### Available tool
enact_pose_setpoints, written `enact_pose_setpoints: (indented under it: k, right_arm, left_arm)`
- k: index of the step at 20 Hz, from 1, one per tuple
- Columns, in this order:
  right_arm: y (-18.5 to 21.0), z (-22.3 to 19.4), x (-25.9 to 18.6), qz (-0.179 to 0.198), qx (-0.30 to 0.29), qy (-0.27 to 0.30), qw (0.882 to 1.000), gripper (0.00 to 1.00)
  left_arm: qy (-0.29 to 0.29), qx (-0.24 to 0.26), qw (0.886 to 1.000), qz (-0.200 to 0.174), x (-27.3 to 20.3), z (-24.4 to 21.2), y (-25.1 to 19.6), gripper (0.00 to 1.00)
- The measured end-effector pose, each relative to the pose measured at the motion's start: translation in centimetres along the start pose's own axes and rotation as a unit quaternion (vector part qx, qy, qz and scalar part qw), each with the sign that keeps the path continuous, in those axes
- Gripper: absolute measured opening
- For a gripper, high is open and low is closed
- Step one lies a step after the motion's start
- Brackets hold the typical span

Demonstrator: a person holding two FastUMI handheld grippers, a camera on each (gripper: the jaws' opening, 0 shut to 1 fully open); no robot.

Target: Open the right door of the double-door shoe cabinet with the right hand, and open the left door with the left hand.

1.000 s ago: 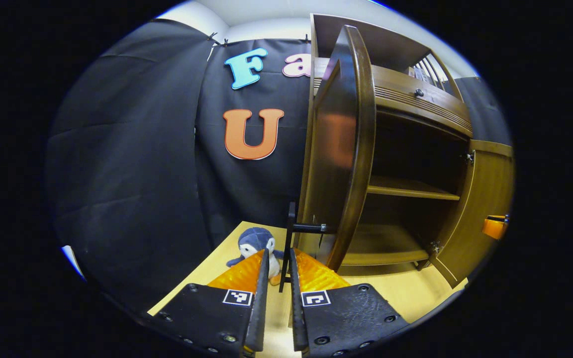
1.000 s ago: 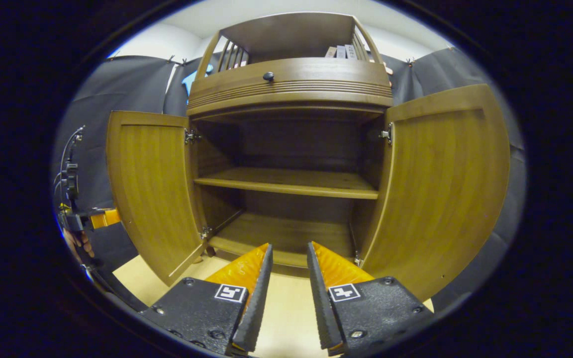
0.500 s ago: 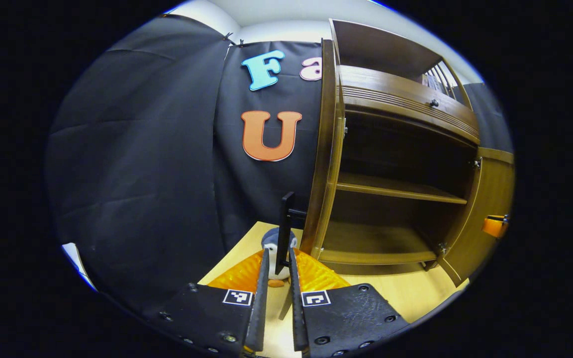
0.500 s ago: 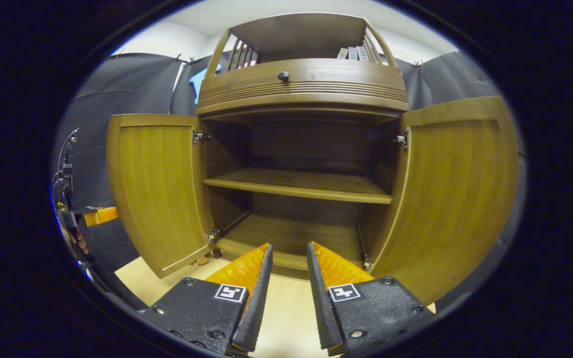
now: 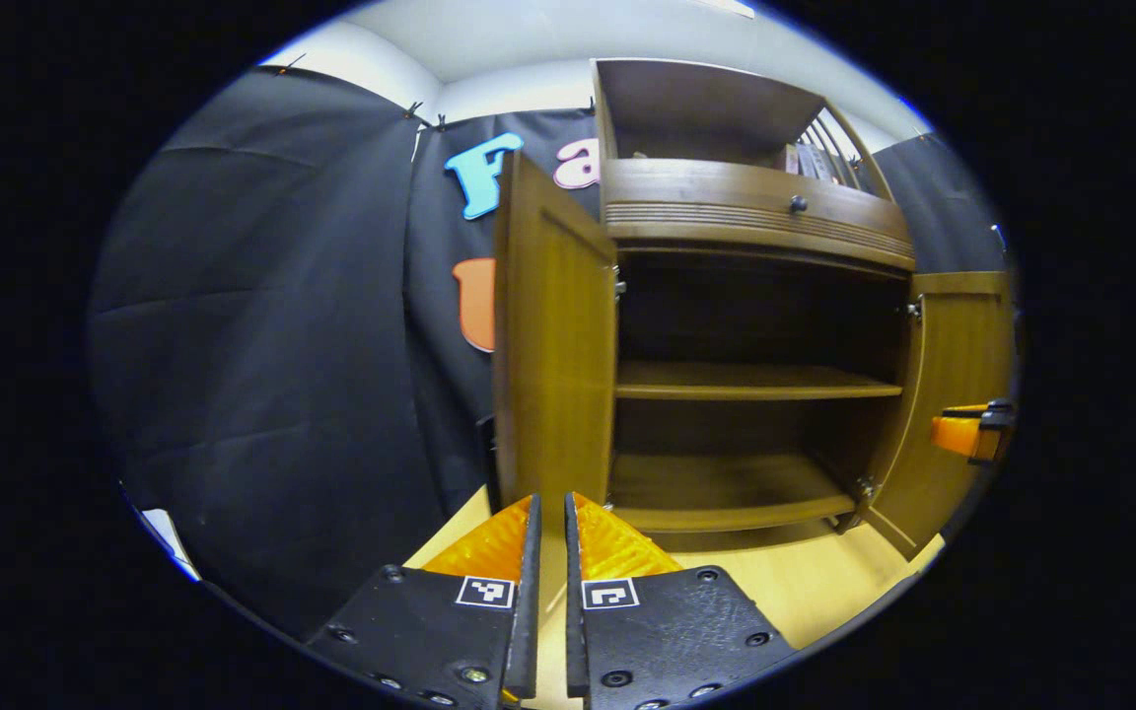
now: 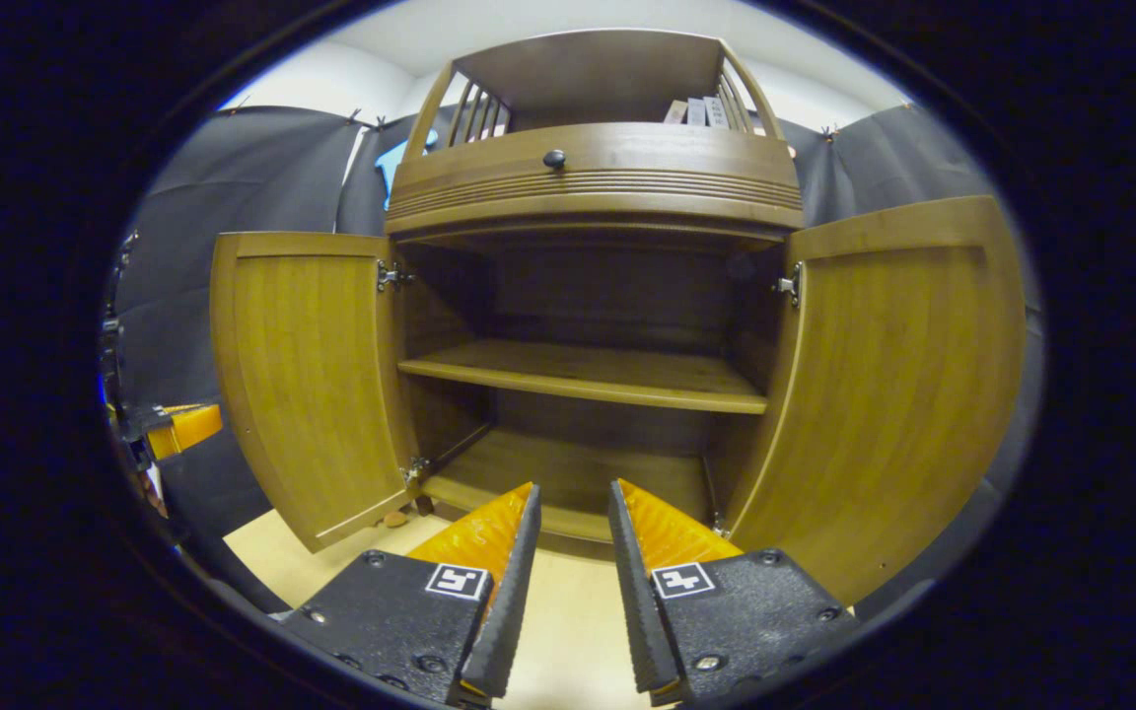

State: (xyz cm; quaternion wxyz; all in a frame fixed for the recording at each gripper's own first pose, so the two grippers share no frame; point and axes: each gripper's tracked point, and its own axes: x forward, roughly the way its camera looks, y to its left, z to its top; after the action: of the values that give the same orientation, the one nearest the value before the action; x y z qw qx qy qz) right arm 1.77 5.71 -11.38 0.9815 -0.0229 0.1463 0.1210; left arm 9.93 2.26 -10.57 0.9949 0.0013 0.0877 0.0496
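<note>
The brown double-door shoe cabinet (image 6: 593, 177) stands with both doors swung out. In the right gripper view the left door (image 6: 307, 385) and right door (image 6: 898, 394) flank the bare inner shelf (image 6: 578, 375). My right gripper (image 6: 575, 493) hangs open in front of the cabinet's bottom, holding nothing. In the left gripper view the left door (image 5: 553, 345) is seen from its inner side, its dark handle (image 5: 489, 454) peeking out behind its edge. My left gripper (image 5: 550, 503) is shut just before that door, with a thin slit and nothing between the fingers.
Black cloth wall (image 5: 262, 345) closes the left side near the left door. The floor (image 6: 568, 611) is light wood. A drawer with a dark knob (image 6: 554, 158) and a railed top shelf with books (image 6: 696, 110) sit above the doors.
The left door swung wider open. My left gripper slipped off its handle and turned toward the cabinet; the toy penguin is now hidden behind the door. The right gripper barely moved.
</note>
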Motion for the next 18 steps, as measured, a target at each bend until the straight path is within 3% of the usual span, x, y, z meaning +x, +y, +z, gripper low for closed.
enact_pose_setpoints:
  k: [4,6,7,8,12,13,14,17,18]
  right_arm:
    - [-0.9,1.0,-0.4,-0.005,0.01,-0.012,1.0,0.48]
    - [-1.5,1.4,-0.5,-0.011,0.014,-0.019,1.0,0.49]
    - [-1.7,1.6,-0.7,-0.013,0.016,-0.022,1.0,0.51]
    - [-2.1,1.8,-0.8,-0.018,0.018,-0.026,0.999,0.53]
    - [-3.7,3.1,-1.9,-0.04,0.017,-0.047,0.998,0.65]
    - [-4.2,3.7,-2.2,-0.048,0.016,-0.056,0.997,0.67]
    - [-4.7,4.3,-2.6,-0.054,0.015,-0.064,0.996,0.71]
    - [-5.3,5.6,-3.6,-0.064,0.015,-0.085,0.994,0.83]
    - [-5.5,6.0,-3.9,-0.067,0.015,-0.091,0.993,0.89]
  left_arm:
    - [-0.016,-0.002,0.999,-0.04,0.5,1.9,-5.3,0.11]
    - [-0.014,-0.008,0.998,-0.061,0.6,2.4,-7.8,0.18]
    - [-0.014,-0.009,0.997,-0.071,0.7,2.6,-9.0,0.37]
    - [-0.018,-0.008,0.997,-0.077,0.7,3.0,-9.8,0.49]
    - [-0.029,-0.007,0.994,-0.109,0.6,4.5,-13.1,0.68]
    - [-0.032,-0.007,0.993,-0.115,0.5,4.8,-13.9,0.66]
    - [-0.033,-0.007,0.992,-0.124,0.4,5.1,-14.6,0.88]
    - [-0.042,-0.005,0.989,-0.144,-0.1,6.6,-16.3,0.77]
    - [-0.047,-0.005,0.989,-0.143,-0.3,7.1,-16.4,0.97]
